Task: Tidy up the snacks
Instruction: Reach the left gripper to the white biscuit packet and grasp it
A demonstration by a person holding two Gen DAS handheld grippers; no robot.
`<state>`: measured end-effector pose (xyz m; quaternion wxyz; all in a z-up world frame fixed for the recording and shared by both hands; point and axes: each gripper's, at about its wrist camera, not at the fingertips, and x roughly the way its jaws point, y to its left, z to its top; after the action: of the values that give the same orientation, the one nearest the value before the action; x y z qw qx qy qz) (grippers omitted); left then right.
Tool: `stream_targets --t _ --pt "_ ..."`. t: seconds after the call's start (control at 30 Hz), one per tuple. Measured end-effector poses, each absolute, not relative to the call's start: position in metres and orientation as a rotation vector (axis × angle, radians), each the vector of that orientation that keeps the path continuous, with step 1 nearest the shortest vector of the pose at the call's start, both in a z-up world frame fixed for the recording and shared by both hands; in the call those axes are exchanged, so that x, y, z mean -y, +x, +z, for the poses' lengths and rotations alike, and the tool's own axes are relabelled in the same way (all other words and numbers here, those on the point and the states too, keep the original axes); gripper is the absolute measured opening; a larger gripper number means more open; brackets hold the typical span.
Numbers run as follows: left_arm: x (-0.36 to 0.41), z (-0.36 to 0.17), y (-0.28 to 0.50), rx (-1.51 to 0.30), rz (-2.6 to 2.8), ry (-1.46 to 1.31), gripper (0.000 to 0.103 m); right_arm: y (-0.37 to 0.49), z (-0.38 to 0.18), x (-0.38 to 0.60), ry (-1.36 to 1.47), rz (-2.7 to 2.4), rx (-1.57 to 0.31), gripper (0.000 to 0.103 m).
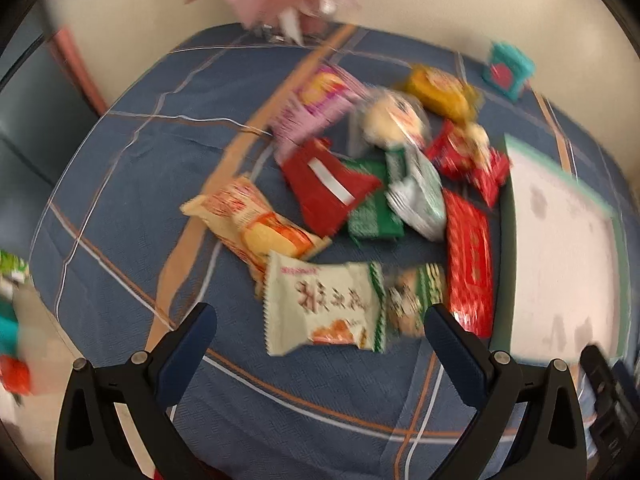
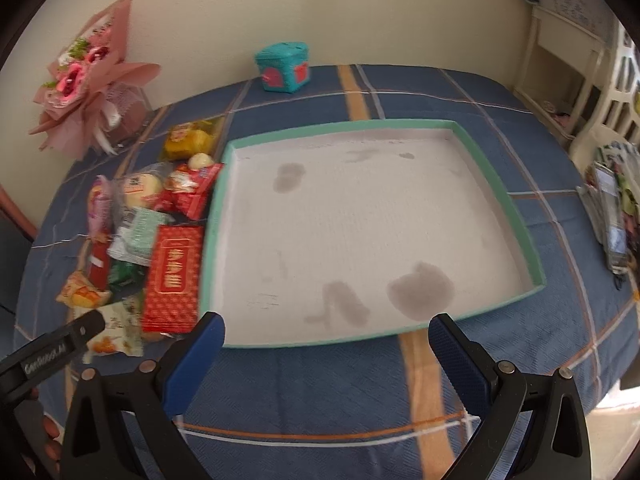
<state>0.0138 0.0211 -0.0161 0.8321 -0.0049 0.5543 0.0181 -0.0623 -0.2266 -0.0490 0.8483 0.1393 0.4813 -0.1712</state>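
Roughly a dozen snack packets [image 1: 360, 208] lie heaped on the desk [image 2: 320, 408] just left of the tray [image 2: 500, 200], which holds nothing yet. Both the left hand-held gripper [image 1: 320, 344] and the right hand-held gripper [image 2: 326, 356] have fingers spread apart, empty. Best to take the nearest pale rice-cracker packet [image 1: 324, 308] by one crimped edge, clear of neighbours. The wrappers look glossy, crinkly and slippery.

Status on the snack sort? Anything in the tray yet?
Nothing done yet: the green-rimmed tray holds no snacks, only stains. In hand: nothing; the left gripper is open, hovering by the pale packet; the right gripper is open over the tray's near edge. Left: the whole snack pile, including the red packet, lies on the blue cloth beside the tray.
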Motion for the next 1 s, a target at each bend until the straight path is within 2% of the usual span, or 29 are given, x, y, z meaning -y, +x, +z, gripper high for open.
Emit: stream_targets --t 0.33,0.4,0.53,0.6,0.8,0.93,1.0 --pt "-0.064 -0.031 0.033 -1.192 0.051 -0.261 0.103 -0.027 -0.058 0.187 0.336 -0.151 -1.038 0.103" --pt "-0.069 -0.033 0.032 -1.2 0.076 -0.252 0.103 -0.021 -0.059 0.176 0.309 -0.129 -1.041 0.096" --pt "-0.068 -0.041 0.037 -1.245 0.099 -0.2 0.103 -0.01 -0.063 0.155 0.28 -0.092 -1.05 0.088" --pt "-0.068 -0.045 0.04 -1.27 0.092 -0.222 0.103 -0.006 -0.065 0.149 0.264 -0.081 -1.057 0.081" --pt "-0.069 -0.064 0.044 -1.34 0.045 -0.285 0.103 0.009 -0.076 0.144 0.259 -0.084 -1.098 0.068" --pt "-0.067 -0.081 0.05 -1.381 0.027 -0.313 0.1 0.013 -0.078 0.146 0.264 -0.089 -1.102 0.067" --pt "-0.069 -0.093 0.053 -1.395 0.025 -0.305 0.091 0.013 -0.079 0.146 0.26 -0.087 -1.103 0.067"
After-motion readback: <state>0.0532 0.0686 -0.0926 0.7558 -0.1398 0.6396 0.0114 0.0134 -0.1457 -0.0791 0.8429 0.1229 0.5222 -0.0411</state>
